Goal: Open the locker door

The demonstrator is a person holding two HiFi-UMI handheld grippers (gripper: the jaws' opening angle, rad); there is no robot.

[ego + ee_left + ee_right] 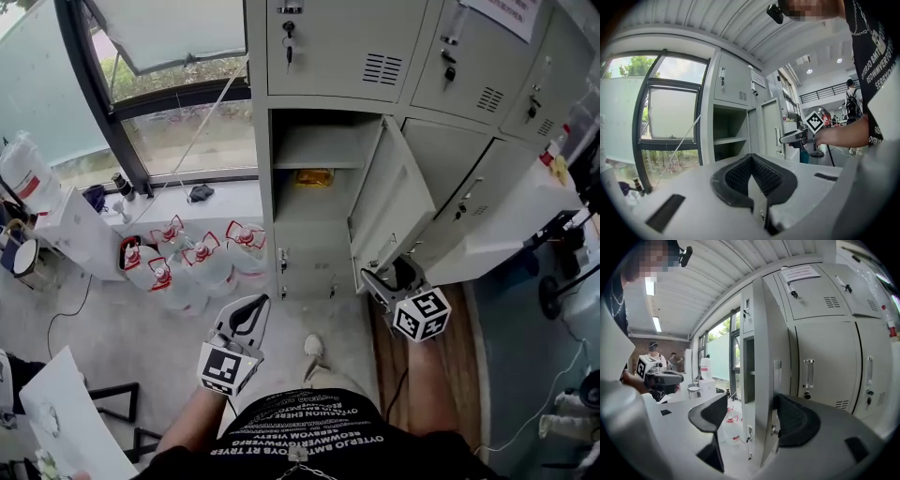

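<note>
The grey locker door (394, 202) stands swung open to the right, and the compartment (314, 187) behind it shows a shelf and a yellow item (314, 176). My right gripper (377, 284) is at the door's lower free edge. In the right gripper view the door edge (765, 362) stands between its widely parted pads, with the left pad (712, 414) clear of the metal, so the right gripper (752, 403) is open. My left gripper (246, 316) hangs low in front of the locker, away from it, and its jaws (752, 172) are shut on nothing.
Several water jugs (187, 258) stand on the floor to the left of the locker, under the window (178, 131). Another locker door (506, 234) hangs open at the right. Closed lockers (347, 47) sit above. My foot (314, 349) is just before the locker's base.
</note>
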